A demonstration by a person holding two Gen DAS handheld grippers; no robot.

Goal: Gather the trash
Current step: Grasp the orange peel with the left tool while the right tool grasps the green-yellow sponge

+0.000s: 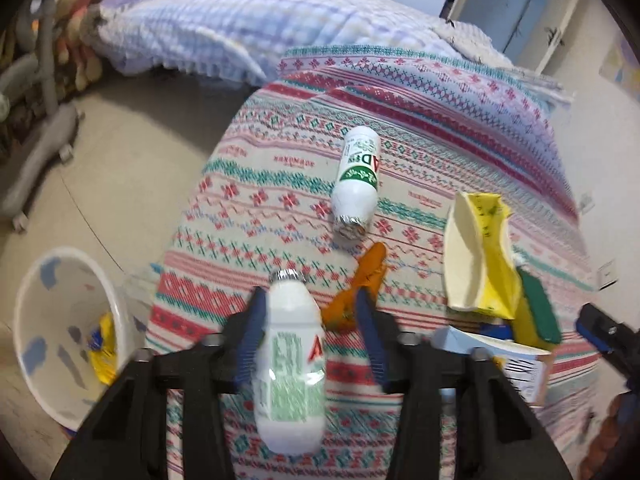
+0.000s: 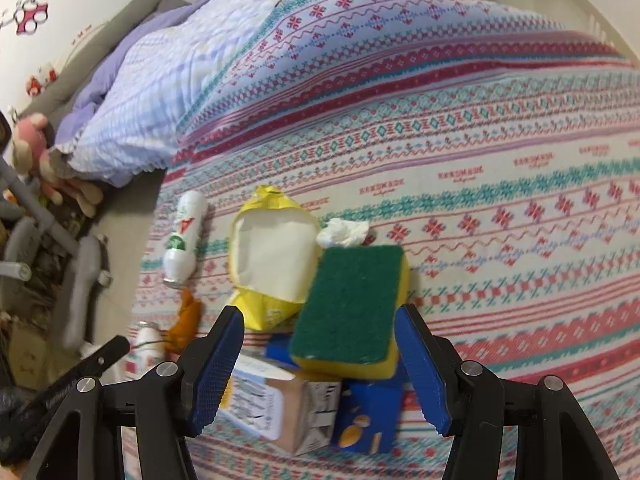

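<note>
On the patterned bedspread (image 1: 280, 184) a white drink bottle (image 1: 290, 360) lies between the fingers of my left gripper (image 1: 310, 300). Its left pad touches the bottle and a gap shows at the right pad, so it is open. A second white bottle (image 1: 358, 178) lies further on, with an orange wrapper (image 1: 356, 292) between the two. My right gripper (image 2: 318, 311) is open around a green-and-yellow sponge (image 2: 348, 300), which rests on a beige carton (image 2: 280, 412) and a blue box (image 2: 368, 416). A torn yellow bag (image 2: 272, 256) and a crumpled tissue (image 2: 344, 232) lie just beyond.
A white bin (image 1: 68, 340) with blue patches stands on the floor left of the bed and holds a yellow wrapper (image 1: 104, 348). A quilted lilac blanket (image 1: 224, 20) is heaped at the far end. A grey chair base (image 1: 44, 148) and soft toys (image 2: 32, 148) crowd the floor.
</note>
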